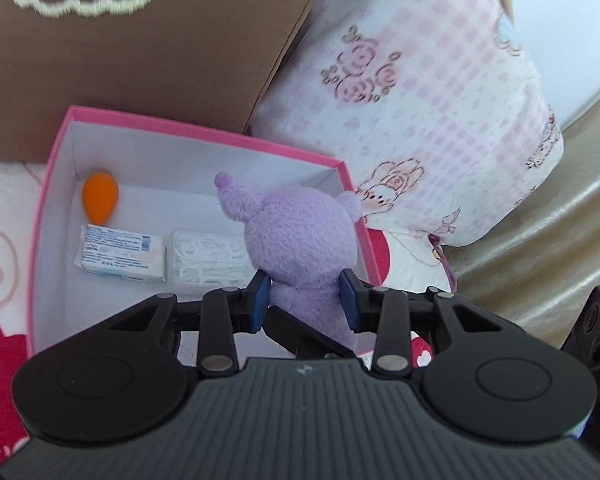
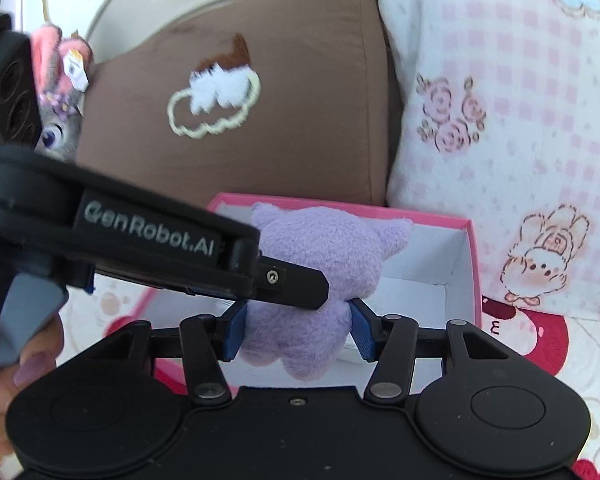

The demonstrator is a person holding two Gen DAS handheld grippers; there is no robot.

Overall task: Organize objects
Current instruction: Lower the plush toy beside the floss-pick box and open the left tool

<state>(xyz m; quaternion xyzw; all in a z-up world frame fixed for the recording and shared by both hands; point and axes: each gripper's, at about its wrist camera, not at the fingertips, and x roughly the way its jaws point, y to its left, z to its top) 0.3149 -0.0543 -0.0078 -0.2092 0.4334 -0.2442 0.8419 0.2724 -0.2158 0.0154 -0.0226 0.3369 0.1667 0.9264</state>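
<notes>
Both tools are matte black linkages with silver pivot pins, round side discs and blue pads [image 1: 261, 298]; the left tool [image 2: 288, 280] bears grey "GenRobot.AI" lettering and a small screw.

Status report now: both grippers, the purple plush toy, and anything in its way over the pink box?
Left gripper and right gripper both shut on purple plush toy. Toy over open pink box. Gauze pack lies close beneath.
</notes>
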